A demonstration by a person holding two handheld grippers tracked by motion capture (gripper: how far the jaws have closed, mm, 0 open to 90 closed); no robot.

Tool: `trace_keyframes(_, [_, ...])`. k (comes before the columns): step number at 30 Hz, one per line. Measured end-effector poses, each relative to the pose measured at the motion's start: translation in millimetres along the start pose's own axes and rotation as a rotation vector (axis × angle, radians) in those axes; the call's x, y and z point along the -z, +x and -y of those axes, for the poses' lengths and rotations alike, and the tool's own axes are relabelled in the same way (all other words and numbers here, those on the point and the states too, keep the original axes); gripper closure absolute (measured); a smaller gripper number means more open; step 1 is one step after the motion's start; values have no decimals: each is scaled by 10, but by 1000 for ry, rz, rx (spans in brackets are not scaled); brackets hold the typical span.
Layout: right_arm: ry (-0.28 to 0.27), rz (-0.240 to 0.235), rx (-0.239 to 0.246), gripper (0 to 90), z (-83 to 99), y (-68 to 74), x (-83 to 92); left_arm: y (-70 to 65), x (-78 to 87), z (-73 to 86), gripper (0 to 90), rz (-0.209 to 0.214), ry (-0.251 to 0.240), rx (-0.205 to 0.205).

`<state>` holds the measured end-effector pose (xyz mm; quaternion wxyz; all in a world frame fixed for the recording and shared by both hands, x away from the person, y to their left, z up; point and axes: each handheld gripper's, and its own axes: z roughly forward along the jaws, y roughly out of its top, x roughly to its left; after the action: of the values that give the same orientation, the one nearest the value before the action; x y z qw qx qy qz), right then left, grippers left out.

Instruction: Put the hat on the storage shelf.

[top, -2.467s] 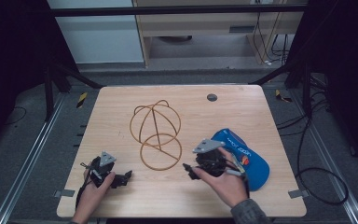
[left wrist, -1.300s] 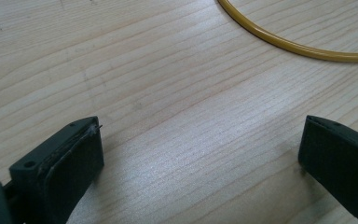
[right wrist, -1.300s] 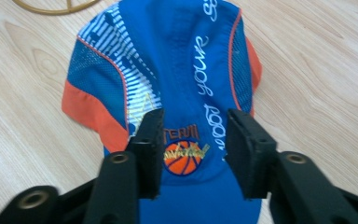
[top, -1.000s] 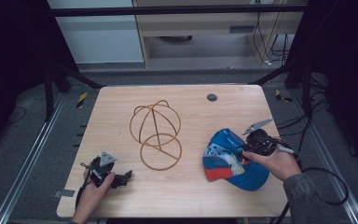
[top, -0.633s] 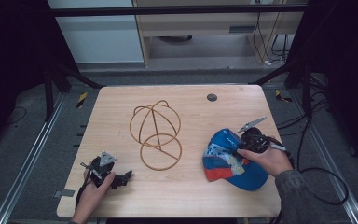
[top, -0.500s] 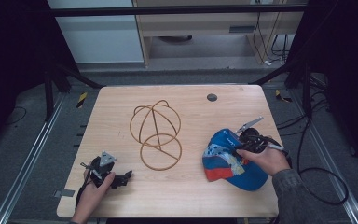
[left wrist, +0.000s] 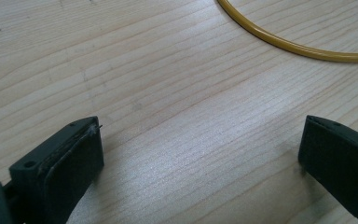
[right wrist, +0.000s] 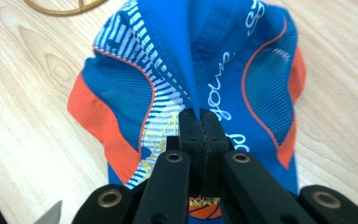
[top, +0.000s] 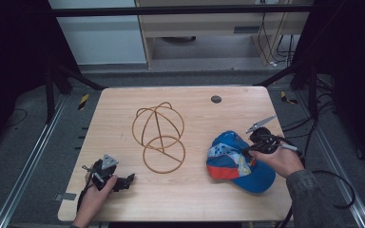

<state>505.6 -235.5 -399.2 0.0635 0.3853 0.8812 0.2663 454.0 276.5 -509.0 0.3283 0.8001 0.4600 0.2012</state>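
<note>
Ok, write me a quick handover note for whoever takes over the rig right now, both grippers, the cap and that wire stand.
Right gripper: its fingers have just been closing and now pinch a fold of the blue cap at the table's right side.
Left gripper: open, holding nothing, low over the table near its front left corner.
Wire stand: upright mid-table, bare, apart from the cap.
Done: cap gripped.
Left, probably: lift the cap and set it over the wire stand.
</note>
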Motion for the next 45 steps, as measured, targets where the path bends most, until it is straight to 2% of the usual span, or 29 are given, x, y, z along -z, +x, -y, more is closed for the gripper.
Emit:
trace_keyframes(5, [-7,-3,9,900,-47,16,136,0,0,0,0,0,0,0])
trace_keyframes(16, [-35,7,68,900,-295,133,479,-2,-2,0,0,0,-3,3])
trace_keyframes(24, [-100,27,84,900,-489,217,792,-3,-2,1,0,0,-4,4])
trace_keyframes(26, [-127,34,106,900,-580,255,935,-5,-3,1,0,0,-5,6])
trace_keyframes(27, [-127,34,106,900,-580,255,935,-4,-3,1,0,0,-4,5])
trace_keyframes(31, [-168,41,142,900,-739,339,1142,-3,-2,0,0,-1,-5,3])
trace_keyframes(45, [-218,55,200,900,-1182,505,1416,-2,0,-1,0,-1,-1,2])
